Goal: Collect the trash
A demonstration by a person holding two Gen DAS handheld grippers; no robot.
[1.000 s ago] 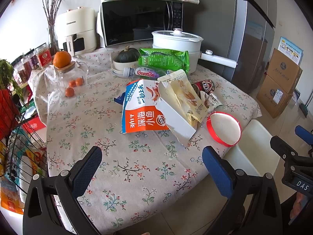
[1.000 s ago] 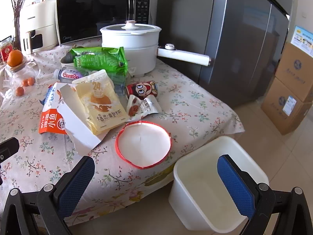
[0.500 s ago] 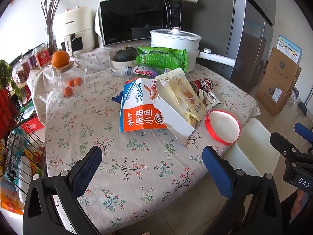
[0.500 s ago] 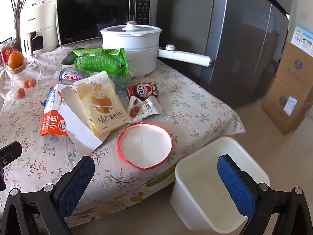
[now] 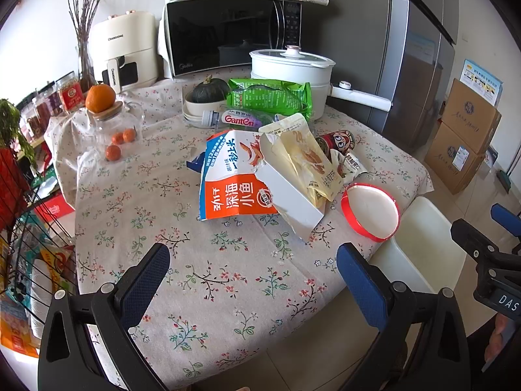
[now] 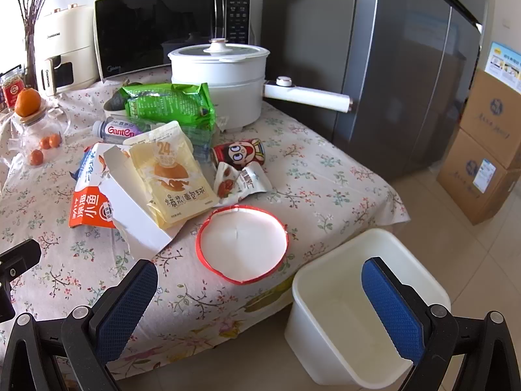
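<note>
**Trash still on the cloth, bin waiting at the right**

I see a kitchen corner with a microwave (image 6: 169, 26) and a tall grey fridge (image 6: 407, 65) behind a floral-clothed surface (image 5: 195, 277). Going left to right: my left tongs (image 5: 252, 270) hang wide and empty above the near edge of the surface. Past them lies the torn orange-and-white box (image 5: 241, 182), with the yellow bread packet (image 6: 172, 172) resting on its flap. A green bag (image 6: 169, 104) and a Ganten bottle (image 6: 120, 129) sit behind them, a red cartoon can (image 6: 241, 153) and a small crumpled wrapper (image 6: 241, 181) to the right. The red-rimmed lid (image 6: 242, 244) lies near the surface's edge, just above the white bin (image 6: 329, 280) on the floor. My right tongs (image 6: 260, 303) are also wide and empty, straddling the lid and the bin.

I judge nothing is collected yet. I would take the lid first with the right tongs, pinching its thin rim from the side, since it lies flat and closest to the bin.
</note>
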